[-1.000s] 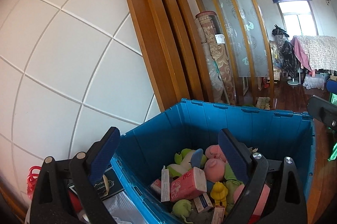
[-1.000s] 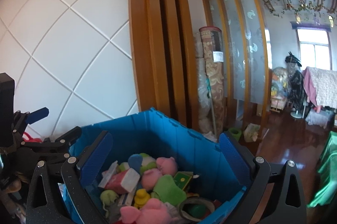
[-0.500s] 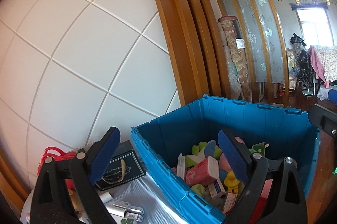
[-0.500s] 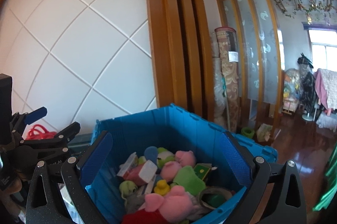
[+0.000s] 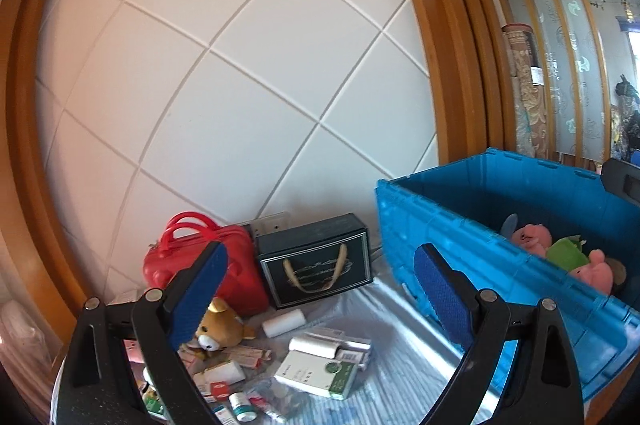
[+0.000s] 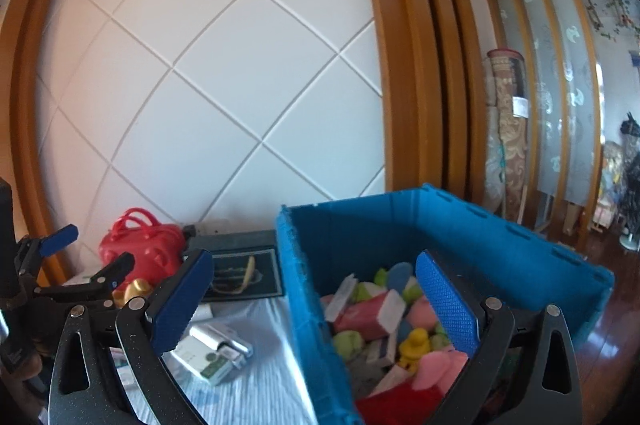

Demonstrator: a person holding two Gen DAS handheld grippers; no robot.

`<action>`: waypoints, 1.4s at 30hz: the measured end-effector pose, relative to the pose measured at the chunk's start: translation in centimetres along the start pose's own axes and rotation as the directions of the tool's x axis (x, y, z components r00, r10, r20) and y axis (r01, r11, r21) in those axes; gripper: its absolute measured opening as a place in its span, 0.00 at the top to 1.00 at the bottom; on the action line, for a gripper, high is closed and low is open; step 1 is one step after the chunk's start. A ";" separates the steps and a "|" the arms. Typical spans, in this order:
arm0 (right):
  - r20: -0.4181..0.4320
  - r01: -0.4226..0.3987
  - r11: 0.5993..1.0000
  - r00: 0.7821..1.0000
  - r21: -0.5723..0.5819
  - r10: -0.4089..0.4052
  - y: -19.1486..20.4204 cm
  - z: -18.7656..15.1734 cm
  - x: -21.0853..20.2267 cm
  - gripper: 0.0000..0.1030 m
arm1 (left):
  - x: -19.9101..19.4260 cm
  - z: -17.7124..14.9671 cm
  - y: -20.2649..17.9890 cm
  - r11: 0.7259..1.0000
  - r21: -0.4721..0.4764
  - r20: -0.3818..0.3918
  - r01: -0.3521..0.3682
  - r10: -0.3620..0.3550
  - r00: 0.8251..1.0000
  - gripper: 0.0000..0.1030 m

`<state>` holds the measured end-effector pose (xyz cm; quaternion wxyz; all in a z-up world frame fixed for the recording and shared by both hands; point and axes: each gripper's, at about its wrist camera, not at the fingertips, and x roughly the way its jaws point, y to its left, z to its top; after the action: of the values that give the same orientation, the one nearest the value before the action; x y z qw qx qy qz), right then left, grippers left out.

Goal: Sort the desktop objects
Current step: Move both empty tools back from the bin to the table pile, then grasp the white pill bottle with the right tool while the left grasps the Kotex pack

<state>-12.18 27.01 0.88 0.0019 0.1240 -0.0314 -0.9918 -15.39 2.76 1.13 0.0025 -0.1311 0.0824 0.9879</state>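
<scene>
A blue crate (image 5: 472, 241) (image 6: 304, 285) stands on the right of the table and holds plush toys, a yellow duck (image 6: 416, 341) and small boxes. Left of it lie loose items: a teddy bear (image 5: 220, 329), a white-green box (image 5: 320, 373) (image 6: 204, 357), a white roll (image 5: 284, 321) and small bottles (image 5: 240, 405). My left gripper (image 5: 320, 293) is open and empty above these items. My right gripper (image 6: 316, 297) is open and empty over the crate's left wall. The left gripper also shows in the right wrist view (image 6: 84, 261).
A red handbag (image 5: 236, 265) (image 6: 140, 249) and a dark gift box with a rope handle (image 5: 316, 261) (image 6: 240, 273) stand against the white panelled wall. A wooden frame and a glass partition rise behind the crate. The table has a silvery striped cover (image 5: 400, 377).
Both grippers have swung left, away from the crate's inside. The left wrist view now shows the loose items, handbag and gift box. Both jaws stay open.
</scene>
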 end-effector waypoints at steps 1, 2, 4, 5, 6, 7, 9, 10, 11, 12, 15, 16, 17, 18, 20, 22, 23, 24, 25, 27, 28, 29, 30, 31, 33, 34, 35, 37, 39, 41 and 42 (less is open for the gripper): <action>-0.008 -0.017 1.000 1.000 -0.003 0.017 1.3 -0.3 0.4 0.00 | -0.2 -0.9 1.7 1.000 -0.002 -0.006 -0.026 0.026 1.000 0.07; -0.012 -0.032 0.999 0.999 -0.005 0.032 2.5 -0.5 0.7 0.00 | -0.3 -1.7 3.2 0.999 -0.005 -0.016 -0.047 0.047 0.999 0.07; -0.025 -0.061 0.998 0.998 -0.019 0.061 5.4 -1.0 1.3 0.00 | -0.7 -3.6 6.3 0.997 -0.007 -0.035 -0.076 0.076 0.996 0.07; -0.036 -0.074 0.997 0.997 -0.030 0.073 6.7 -1.3 1.6 0.00 | -0.9 -4.7 7.8 0.995 -0.005 -0.044 -0.102 0.102 0.994 0.07; -0.045 -0.091 0.995 0.995 -0.042 0.089 8.2 -1.6 2.0 0.00 | -1.0 -5.9 9.4 0.992 -0.006 -0.062 -0.123 0.122 0.991 0.07; -0.054 -0.102 0.993 0.994 -0.053 0.099 9.5 -1.9 2.4 0.00 | -1.0 -7.0 10.9 0.992 -0.011 -0.085 -0.129 0.128 0.988 0.07; -0.077 -0.127 0.989 0.990 -0.071 0.121 12.3 -2.7 3.1 0.00 | -0.9 -9.3 13.9 0.987 -0.015 -0.121 -0.160 0.157 0.980 0.07; -0.082 -0.144 0.987 0.987 -0.078 0.137 13.6 -3.1 3.3 0.00 | -0.9 -10.5 15.2 0.984 -0.011 -0.137 -0.176 0.172 0.975 0.07; -0.087 -0.155 0.984 0.985 -0.083 0.148 14.6 -3.7 3.5 0.00 | -0.8 -11.5 16.5 0.982 -0.004 -0.150 -0.187 0.184 0.971 0.07; -0.101 -0.169 0.982 0.982 -0.090 0.160 15.8 -4.2 3.9 0.00 | -0.7 -12.6 17.7 0.979 0.003 -0.161 -0.203 0.200 0.966 0.07; -0.150 -0.204 0.974 0.971 -0.104 0.187 18.3 -6.1 5.2 0.00 | -0.6 -15.8 20.8 0.975 0.012 -0.202 -0.221 0.219 0.955 0.07; -0.172 -0.212 0.972 0.966 -0.105 0.192 18.8 -6.6 5.9 0.00 | -0.7 -16.9 21.7 0.973 0.013 -0.220 -0.232 0.229 0.948 0.07; -0.190 -0.224 0.969 0.961 -0.100 0.203 19.3 -7.3 6.3 0.00 | -0.8 -18.1 22.5 0.971 0.009 -0.239 -0.238 0.233 0.943 0.07; -0.208 -0.238 0.967 0.954 -0.093 0.215 19.6 -7.8 6.8 0.00 | -0.9 -19.3 23.1 0.970 0.003 -0.257 -0.242 0.235 0.937 0.07; -0.233 -0.266 0.960 0.942 -0.087 0.240 20.1 -8.6 7.9 0.00 | -1.0 -21.7 24.1 0.962 -0.004 -0.306 -0.274 0.260 0.916 0.07; -0.251 -0.298 0.950 0.930 -0.092 0.267 20.9 -9.2 9.0 0.00 | -0.6 -23.7 24.7 0.955 -0.023 -0.364 -0.295 0.267 0.892 0.07; -0.266 -0.319 0.943 0.921 -0.098 0.284 21.4 -9.5 9.6 0.00 | -0.4 -24.5 24.8 0.953 -0.027 -0.384 -0.302 0.269 0.883 0.07; -0.279 -0.337 0.935 0.913 -0.109 0.297 22.1 -10.0 10.1 0.00 | -0.3 -25.3 25.0 0.951 -0.026 -0.398 -0.308 0.273 0.876 0.07; -0.291 -0.350 0.929 0.907 -0.123 0.304 22.7 -10.6 10.8 0.00 | 0.0 -25.8 25.1 0.950 -0.024 -0.413 -0.312 0.275 0.869 0.07; -0.350 -0.383 0.914 0.881 -0.131 0.319 24.1 -12.2 12.6 0.00 | 0.5 -26.3 25.4 0.944 -0.037 -0.430 -0.327 0.281 0.858 0.07; -0.392 -0.413 0.902 0.856 -0.125 0.337 24.9 -13.3 13.7 0.00 | 0.7 -26.4 25.7 0.943 -0.047 -0.431 -0.330 0.279 0.858 0.07; -0.422 -0.434 0.893 0.837 -0.121 0.349 25.7 -14.3 14.5 0.00 | 0.8 -26.4 25.9 0.940 -0.053 -0.433 -0.336 0.281 0.856 0.07; -0.453 -0.451 0.884 0.818 -0.121 0.355 26.5 -15.4 15.3 0.00 | 1.0 -26.3 26.0 0.937 -0.054 -0.436 -0.344 0.288 0.852 0.07; -0.496 -0.472 0.872 0.792 -0.126 0.357 27.7 -16.7 16.4 0.00 | 1.1 -26.3 26.2 0.936 -0.053 -0.439 -0.347 0.290 0.850 0.07; -0.558 -0.502 0.854 0.752 -0.137 0.352 29.7 -18.9 18.4 0.00 | 1.4 -26.4 26.7 0.938 -0.046 -0.440 -0.344 0.290 0.850 0.07; -0.581 -0.508 0.850 0.737 -0.141 0.344 30.6 -20.0 19.4 0.01 | 1.5 -26.5 26.9 0.939 -0.038 -0.441 -0.343 0.292 0.849 0.07; -0.606 -0.514 0.846 0.720 -0.139 0.338 31.5 -21.0 20.4 0.03 | 1.6 -26.7 27.2 0.941 -0.033 -0.445 -0.336 0.288 0.848 0.07; -0.650 -0.522 0.843 0.687 -0.131 0.324 33.1 -23.0 22.6 0.09 | 1.8 -27.4 28.0 0.945 -0.022 -0.455 -0.326 0.281 0.845 0.07; -0.685 -0.519 0.844 0.664 -0.133 0.300 34.4 -24.9 24.4 0.15 | 2.1 -28.4 28.9 0.950 -0.022 -0.469 -0.312 0.266 0.842 0.07; -0.721 -0.520 0.845 0.633 -0.128 0.281 35.4 -26.5 26.1 0.28 | 2.3 -29.6 29.6 0.952 -0.033 -0.493 -0.303 0.248 0.834 0.07; -0.732 -0.518 0.845 0.626 -0.132 0.269 35.8 -27.1 26.6 0.30 | 2.5 -30.2 29.8 0.955 -0.039 -0.502 -0.296 0.237 0.831 0.07</action>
<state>-31.48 -10.71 -29.63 0.2544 0.4708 0.1115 -0.8374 -10.77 -31.61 -23.40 -0.1639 -0.3655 0.0409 0.9154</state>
